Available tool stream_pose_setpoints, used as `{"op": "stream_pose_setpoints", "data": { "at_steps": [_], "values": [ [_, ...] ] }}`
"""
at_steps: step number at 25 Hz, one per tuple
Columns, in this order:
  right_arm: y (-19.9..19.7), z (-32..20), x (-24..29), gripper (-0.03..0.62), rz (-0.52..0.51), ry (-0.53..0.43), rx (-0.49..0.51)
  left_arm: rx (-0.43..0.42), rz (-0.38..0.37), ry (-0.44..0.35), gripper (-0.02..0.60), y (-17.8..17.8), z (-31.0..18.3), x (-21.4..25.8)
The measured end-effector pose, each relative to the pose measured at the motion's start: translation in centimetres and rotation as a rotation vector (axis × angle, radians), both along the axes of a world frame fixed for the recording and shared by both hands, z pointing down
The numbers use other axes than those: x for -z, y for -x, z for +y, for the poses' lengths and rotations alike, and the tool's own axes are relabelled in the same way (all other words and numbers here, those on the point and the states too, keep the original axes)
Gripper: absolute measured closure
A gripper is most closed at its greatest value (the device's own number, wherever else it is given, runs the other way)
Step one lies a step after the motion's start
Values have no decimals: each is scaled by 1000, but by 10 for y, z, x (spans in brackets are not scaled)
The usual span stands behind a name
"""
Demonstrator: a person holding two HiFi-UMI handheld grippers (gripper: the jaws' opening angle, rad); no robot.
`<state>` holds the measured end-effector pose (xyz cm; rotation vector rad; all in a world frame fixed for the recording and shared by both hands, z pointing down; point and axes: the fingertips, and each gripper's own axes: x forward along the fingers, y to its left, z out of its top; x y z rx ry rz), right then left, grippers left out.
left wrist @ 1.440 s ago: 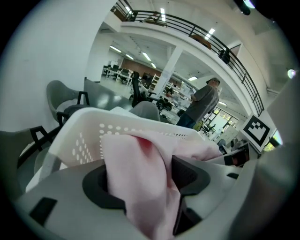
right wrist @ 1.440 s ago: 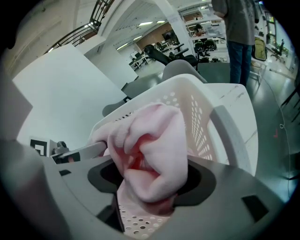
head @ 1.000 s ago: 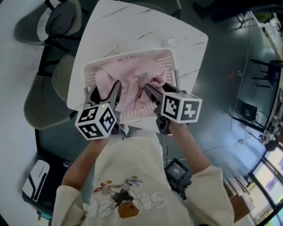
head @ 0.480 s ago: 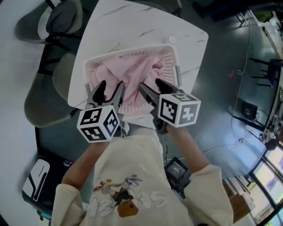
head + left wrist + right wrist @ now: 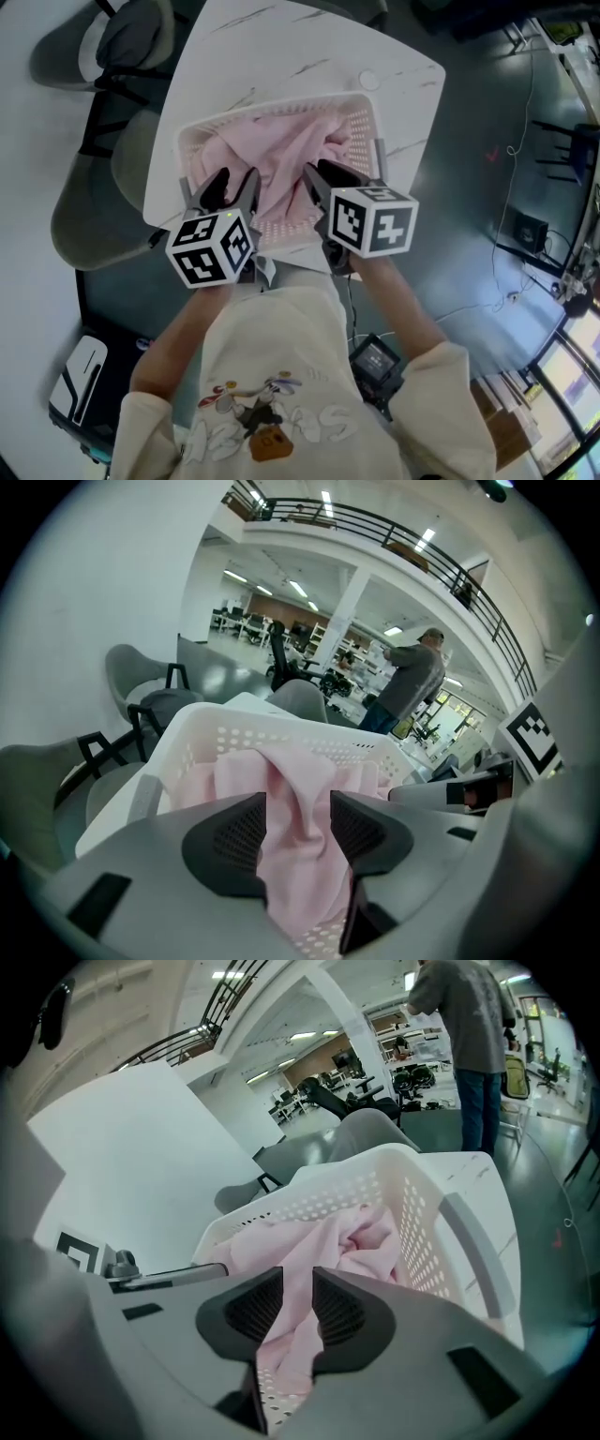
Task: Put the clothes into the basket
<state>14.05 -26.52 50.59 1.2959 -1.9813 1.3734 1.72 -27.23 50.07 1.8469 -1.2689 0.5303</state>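
Pink cloth [image 5: 281, 155] lies bunched inside the white basket [image 5: 364, 122] on the table [image 5: 281, 56], centre of the head view, one fold hanging toward the basket's near wall

Left gripper [image 5: 234, 183] sits at the basket's near edge, lower left of the cloth: jaws closing but wide apart, the cloth fold between them, pads not pressing it

Right gripper [image 5: 319, 173] is just beside it at centre: jaws closing to a narrow gap, cloth showing in the gap, no firm pinch seen

Chairs [image 5: 131, 37] upper left
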Motion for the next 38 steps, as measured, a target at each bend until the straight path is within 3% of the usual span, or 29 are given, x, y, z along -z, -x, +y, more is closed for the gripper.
{"op": "stream_pose_setpoints", "data": {
  "at_steps": [7, 15, 38],
  "values": [
    [4, -11, -24, 516, 41, 66, 33, 41, -49, 86, 403, 8, -6, -31],
    [6, -21, -48, 514, 37, 131, 58, 61, -49, 161, 403, 11, -12, -62],
    [-1, -19, -125, 516, 149, 229, 84, 53, -167, 217, 403, 6, -15, -131]
  ]
}}
